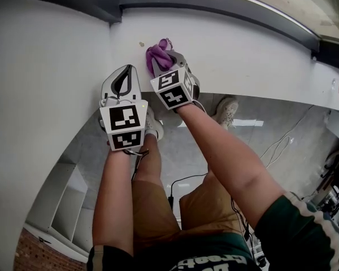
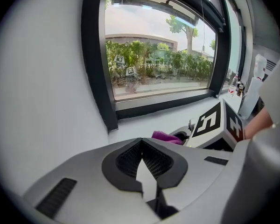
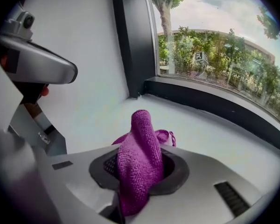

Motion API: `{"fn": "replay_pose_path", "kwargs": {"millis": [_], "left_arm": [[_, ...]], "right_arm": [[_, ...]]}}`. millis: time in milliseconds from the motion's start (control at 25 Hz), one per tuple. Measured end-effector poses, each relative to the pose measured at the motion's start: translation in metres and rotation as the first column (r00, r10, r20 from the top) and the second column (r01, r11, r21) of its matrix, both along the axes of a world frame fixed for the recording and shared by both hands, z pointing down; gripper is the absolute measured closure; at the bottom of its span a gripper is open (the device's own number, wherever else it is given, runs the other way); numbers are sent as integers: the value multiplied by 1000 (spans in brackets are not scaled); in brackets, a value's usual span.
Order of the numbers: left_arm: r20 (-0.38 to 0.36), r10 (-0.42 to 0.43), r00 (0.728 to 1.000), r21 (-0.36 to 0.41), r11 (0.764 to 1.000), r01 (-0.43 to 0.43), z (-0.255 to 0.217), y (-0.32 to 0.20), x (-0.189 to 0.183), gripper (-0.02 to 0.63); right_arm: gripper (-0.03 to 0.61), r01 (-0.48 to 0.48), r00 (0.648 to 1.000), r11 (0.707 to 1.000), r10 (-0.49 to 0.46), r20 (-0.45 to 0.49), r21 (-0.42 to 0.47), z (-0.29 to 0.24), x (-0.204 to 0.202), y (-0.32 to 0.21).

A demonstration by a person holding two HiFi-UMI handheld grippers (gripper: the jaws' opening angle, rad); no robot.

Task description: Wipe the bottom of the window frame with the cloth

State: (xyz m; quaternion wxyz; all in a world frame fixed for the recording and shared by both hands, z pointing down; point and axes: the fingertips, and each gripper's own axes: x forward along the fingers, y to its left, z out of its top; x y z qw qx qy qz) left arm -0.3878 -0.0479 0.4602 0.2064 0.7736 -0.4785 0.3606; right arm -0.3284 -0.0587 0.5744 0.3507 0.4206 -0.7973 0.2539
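Right tool [image 1: 167, 59] with cloth [image 1: 154, 57] at sill [image 1: 243, 55]

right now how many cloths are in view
1. One purple knitted cloth, clamped in the right gripper over the white window sill, near the dark frame's left corner. The left gripper is shut and empty.

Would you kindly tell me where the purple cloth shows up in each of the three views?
Head view: purple cloth at upper centre, over the white sill.
Left gripper view: lower centre-right, a small patch beyond the jaws.
Right gripper view: bottom centre, clamped between the jaws.
Shared landmark: the dark bottom window frame beyond it.
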Motion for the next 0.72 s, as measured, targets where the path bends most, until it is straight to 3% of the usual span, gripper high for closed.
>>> {"fn": "replay_pose_path", "kwargs": {"millis": [160, 400, 560, 720], "left_arm": [[24, -31, 999, -2, 1000, 31, -1, 6, -6, 606], [87, -144, 986, -28, 989, 147, 0, 19, -34, 606], [55, -193, 980, -49, 979, 196, 1, 23, -43, 606], [12, -181, 983, -46, 982, 181, -1, 28, -43, 606]], "right_arm": [[492, 78, 997, 997, -78, 0, 5, -1, -21, 0], [492, 191, 981, 982, -191, 36, 6, -4, -49, -4], [491, 272, 961, 962, -272, 54, -3, -4, -71, -9], [491, 353, 935, 936, -351, 55, -18, -2, -91, -7]]}}
